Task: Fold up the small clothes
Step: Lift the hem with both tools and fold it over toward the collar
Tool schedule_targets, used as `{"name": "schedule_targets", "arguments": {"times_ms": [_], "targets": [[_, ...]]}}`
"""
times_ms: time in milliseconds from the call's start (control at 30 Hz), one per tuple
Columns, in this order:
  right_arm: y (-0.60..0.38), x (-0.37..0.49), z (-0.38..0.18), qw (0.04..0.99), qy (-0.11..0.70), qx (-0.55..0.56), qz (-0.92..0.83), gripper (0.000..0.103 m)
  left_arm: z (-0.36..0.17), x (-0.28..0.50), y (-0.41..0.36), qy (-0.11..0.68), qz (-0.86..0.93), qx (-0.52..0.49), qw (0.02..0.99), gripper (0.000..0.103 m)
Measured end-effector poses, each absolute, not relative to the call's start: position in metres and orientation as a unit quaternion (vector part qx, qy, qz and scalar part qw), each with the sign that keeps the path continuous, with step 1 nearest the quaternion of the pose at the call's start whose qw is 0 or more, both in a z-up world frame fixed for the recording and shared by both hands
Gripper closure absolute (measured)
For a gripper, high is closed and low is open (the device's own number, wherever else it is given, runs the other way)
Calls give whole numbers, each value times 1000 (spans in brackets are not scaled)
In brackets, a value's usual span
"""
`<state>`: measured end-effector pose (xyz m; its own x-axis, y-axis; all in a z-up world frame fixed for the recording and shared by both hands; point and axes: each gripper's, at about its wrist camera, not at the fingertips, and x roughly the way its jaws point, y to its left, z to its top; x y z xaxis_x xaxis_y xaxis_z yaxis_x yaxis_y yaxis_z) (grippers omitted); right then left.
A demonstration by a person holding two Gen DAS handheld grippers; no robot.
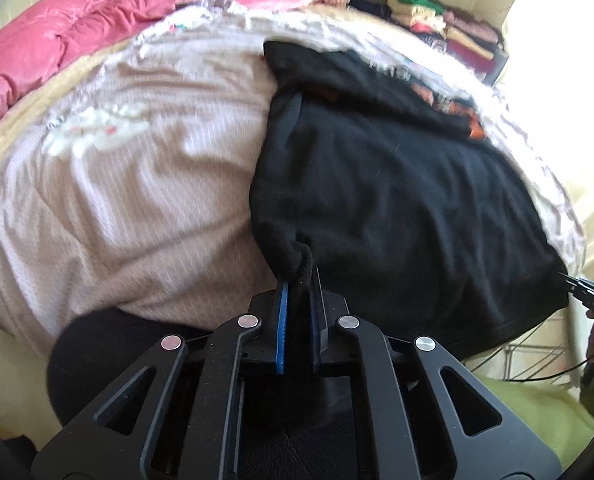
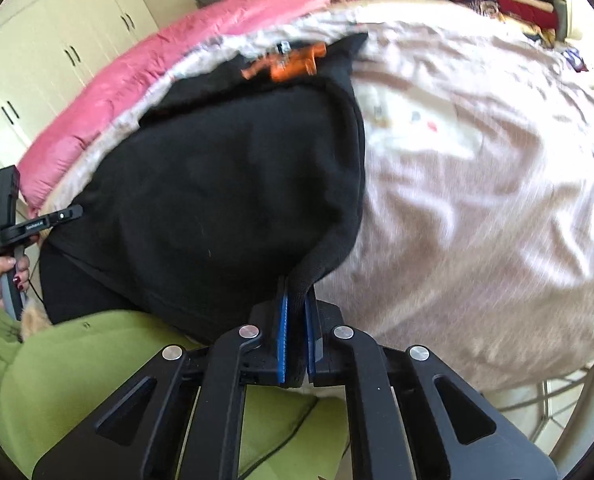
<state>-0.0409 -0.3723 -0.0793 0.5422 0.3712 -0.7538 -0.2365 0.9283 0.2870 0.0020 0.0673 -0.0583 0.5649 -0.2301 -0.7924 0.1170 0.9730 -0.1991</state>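
Both tools [image 1: 299, 280] [image 2: 297, 292] pinch soft black knit garment [image 1: 397, 184].

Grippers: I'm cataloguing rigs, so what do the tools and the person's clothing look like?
Both the left gripper and right gripper are black, with silver pivot pins and blue finger pads. The person wears a green sleeve and dark red nail polish.

Left wrist: I look down along fingers, close over bed [image 1: 137, 184].
Right wrist: same, rightward.
Shared: black garment [image 1: 397, 200].
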Motion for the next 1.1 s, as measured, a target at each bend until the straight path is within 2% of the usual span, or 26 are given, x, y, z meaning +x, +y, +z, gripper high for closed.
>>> {"name": "schedule_targets", "arguments": {"times_ms": [267,567,800,1100], "targets": [[-383,-18,-24,914,356,75,177,97,-8,22,81,396,-110,-89,907,100],[-393,26,15,943,287,74,154,97,38,85,73,342,-98,-91,930,100],[-393,75,33,956,255,57,134,97,44,134,68,335,-82,-99,933,100],[-394,131,27,955,264,65,116,97,23,176,67,348,-65,-106,929,100]]}}
